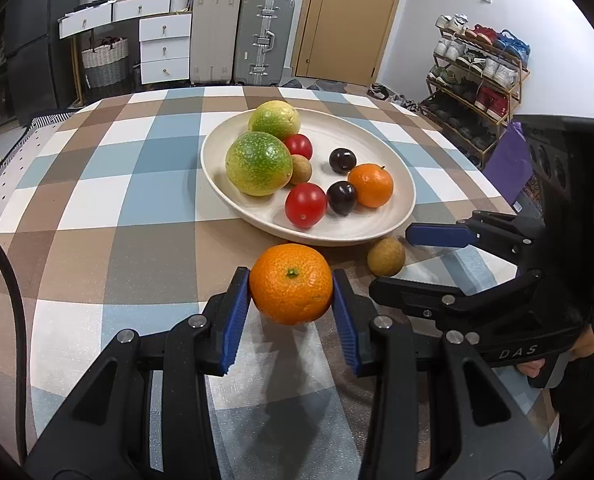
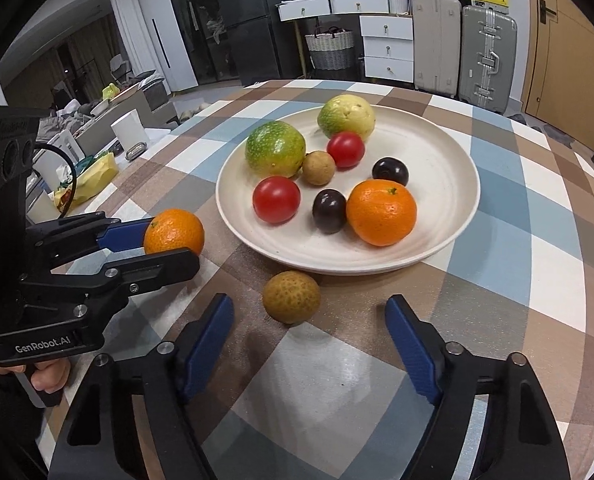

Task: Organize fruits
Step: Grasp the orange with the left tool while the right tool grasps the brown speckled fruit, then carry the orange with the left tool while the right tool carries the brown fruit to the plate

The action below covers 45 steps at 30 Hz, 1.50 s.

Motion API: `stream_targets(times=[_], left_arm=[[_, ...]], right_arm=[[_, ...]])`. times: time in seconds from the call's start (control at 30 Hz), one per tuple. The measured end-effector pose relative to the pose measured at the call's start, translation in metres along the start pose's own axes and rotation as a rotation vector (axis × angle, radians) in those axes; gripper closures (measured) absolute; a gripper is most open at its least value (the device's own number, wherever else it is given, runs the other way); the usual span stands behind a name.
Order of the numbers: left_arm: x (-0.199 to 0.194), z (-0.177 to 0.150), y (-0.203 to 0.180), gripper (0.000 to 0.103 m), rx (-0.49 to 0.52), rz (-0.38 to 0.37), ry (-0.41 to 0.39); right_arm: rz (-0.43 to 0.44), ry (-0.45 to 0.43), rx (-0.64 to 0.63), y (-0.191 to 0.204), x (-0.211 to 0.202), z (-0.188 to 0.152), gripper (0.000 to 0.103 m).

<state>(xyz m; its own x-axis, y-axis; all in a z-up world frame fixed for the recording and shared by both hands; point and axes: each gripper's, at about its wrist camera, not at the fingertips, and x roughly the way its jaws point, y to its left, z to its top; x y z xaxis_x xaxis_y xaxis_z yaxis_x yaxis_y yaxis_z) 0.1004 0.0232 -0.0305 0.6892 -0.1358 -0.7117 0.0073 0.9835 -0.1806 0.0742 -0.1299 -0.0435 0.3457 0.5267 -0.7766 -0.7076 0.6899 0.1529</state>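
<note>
My left gripper (image 1: 291,302) is shut on an orange mandarin (image 1: 291,284), held just above the checked cloth in front of the cream plate (image 1: 377,136); it also shows in the right wrist view (image 2: 173,232). The plate (image 2: 445,152) holds two green-yellow fruits (image 2: 275,149), two red tomatoes (image 2: 276,199), two dark plums (image 2: 329,211), a brown longan (image 2: 318,168) and another mandarin (image 2: 381,213). A second brown longan (image 2: 291,297) lies on the cloth in front of the plate, just ahead of my open, empty right gripper (image 2: 309,328).
The round table has a checked cloth (image 1: 109,216). Beyond its far edge stand suitcases (image 1: 263,38), white drawers (image 1: 165,48) and a shoe rack (image 1: 477,76). A white cup (image 2: 129,128) and clutter sit off the table's left side.
</note>
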Motion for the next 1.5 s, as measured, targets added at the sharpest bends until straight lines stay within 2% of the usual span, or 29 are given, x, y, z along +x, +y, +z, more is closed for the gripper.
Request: stream_targets(times=[0.27,0.33,0.6,0.8,1.5], left_arm=[[0.0,0.0,-0.003,0.066,0.008,0.006,0.003],[-0.001,0.0,-0.003,0.066,0.01,0.005,-0.001],[0.0,-0.001,-0.003,0.066,0.009,0.006,0.002],[0.001,-0.001,-0.003,0.066,0.01,0.006,0.003],[0.002,-0.001,-0.002,0.066,0.005,0.005,-0.003]], right_arm=[[0.012,0.001,-0.026,0.007,0.004,0.003,0.045],[0.01,0.001,-0.027,0.008,0.005,0.003,0.045],[0.0,0.001,-0.026,0.007,0.005,0.005,0.065],[0.001,-0.001,-0.035,0.008,0.005,0.005,0.073],[0.012,-0.056,-0.028,0.002,-0.011,-0.003,0.073]])
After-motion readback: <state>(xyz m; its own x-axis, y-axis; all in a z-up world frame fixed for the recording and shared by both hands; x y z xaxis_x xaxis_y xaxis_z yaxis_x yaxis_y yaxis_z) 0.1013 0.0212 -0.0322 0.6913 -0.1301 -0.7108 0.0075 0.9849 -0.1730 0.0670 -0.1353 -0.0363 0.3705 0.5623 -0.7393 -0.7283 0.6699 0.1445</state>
